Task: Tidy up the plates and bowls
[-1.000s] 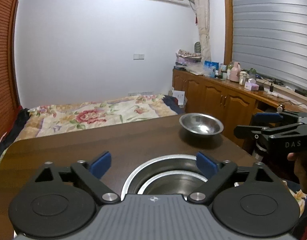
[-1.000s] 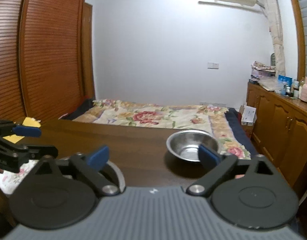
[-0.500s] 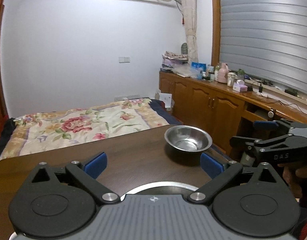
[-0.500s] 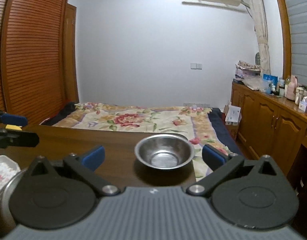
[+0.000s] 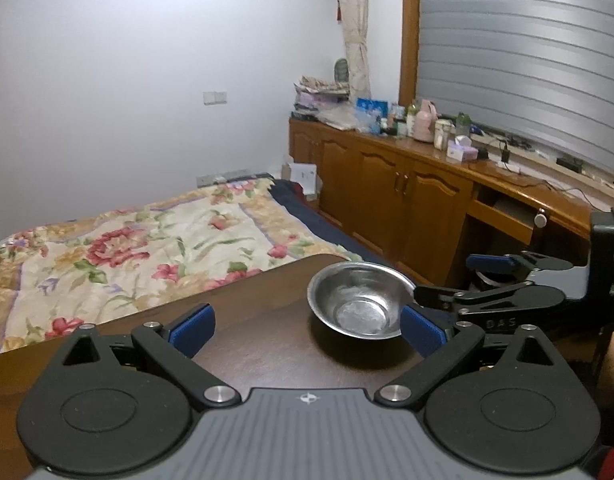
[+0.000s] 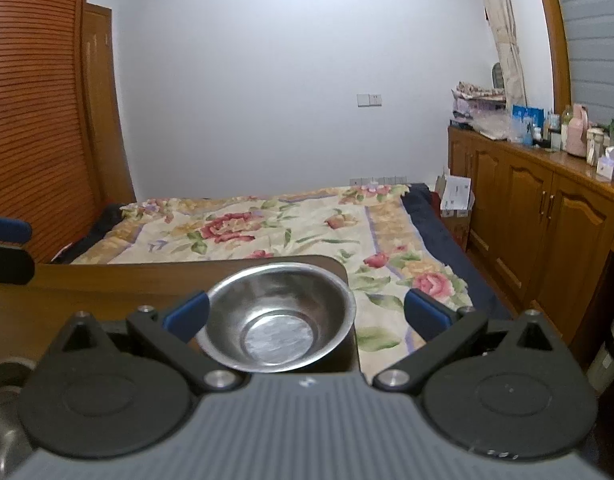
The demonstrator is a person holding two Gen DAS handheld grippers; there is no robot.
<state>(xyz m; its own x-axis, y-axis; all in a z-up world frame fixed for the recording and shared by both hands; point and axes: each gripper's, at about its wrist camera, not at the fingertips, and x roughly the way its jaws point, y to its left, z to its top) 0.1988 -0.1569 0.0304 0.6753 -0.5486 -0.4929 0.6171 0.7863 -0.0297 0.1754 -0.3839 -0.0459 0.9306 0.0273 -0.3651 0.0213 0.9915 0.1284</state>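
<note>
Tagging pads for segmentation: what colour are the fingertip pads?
Blue pads on black arms; clearest in the right wrist view.

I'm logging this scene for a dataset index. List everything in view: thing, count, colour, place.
steel bowl: one, silver, near the table's far right corner
table: one, dark brown, foreground
bed: one, floral cover, beyond the table
cabinets: one row, brown wood, right wall, bottles and boxes on top
slatted doors: brown, left wall
wall switch: one, white, far wall
left claw: open, beside the bowl
right claw: open, one pad at the bowl's left rim
</note>
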